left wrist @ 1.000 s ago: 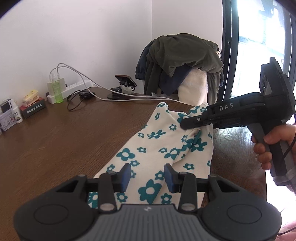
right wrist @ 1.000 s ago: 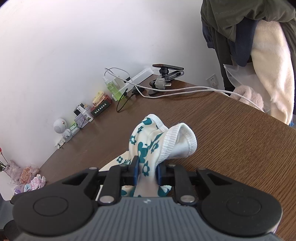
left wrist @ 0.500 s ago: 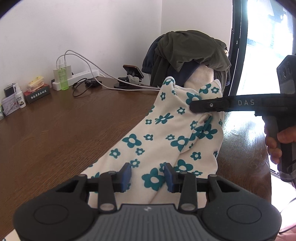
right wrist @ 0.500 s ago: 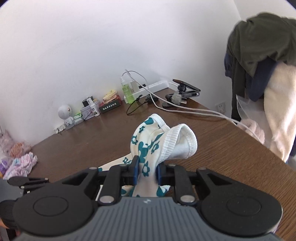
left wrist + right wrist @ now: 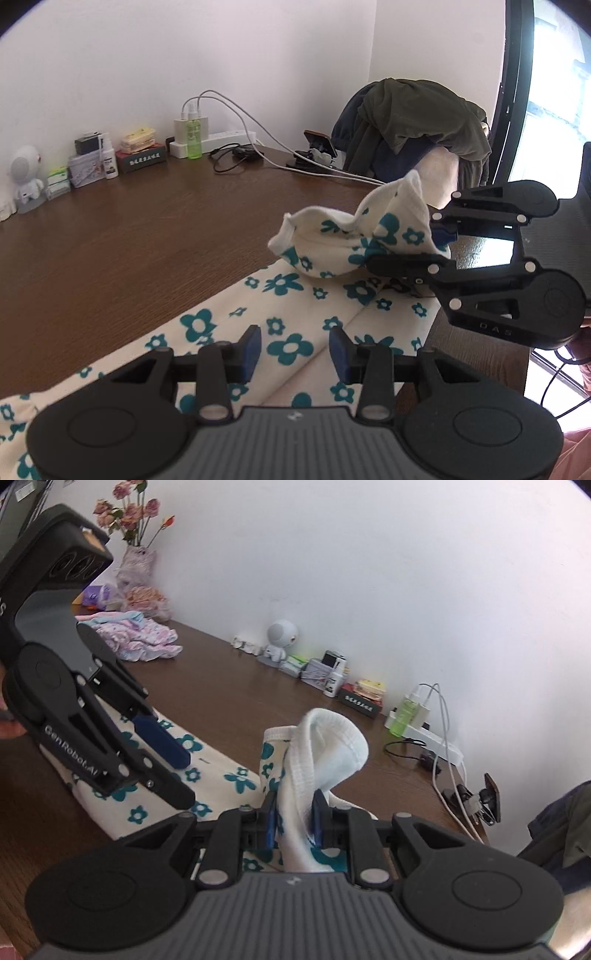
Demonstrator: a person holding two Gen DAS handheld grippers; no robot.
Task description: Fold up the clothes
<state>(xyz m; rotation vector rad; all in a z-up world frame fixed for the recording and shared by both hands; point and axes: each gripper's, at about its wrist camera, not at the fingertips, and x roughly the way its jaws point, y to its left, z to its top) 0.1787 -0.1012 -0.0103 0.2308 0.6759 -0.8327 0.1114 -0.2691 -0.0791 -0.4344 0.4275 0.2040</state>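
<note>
The cream cotton garment with teal flower print [image 5: 284, 306] lies stretched along the brown wooden table [image 5: 129, 236], its ribbed white end [image 5: 325, 738] lifted and curled back over itself.

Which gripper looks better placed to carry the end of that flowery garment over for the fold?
The right gripper, most likely. Its fingers are shut on the ribbed hem of the floral garment, lifted off the wooden table. The left gripper hangs open over the flat part, holding nothing.
</note>
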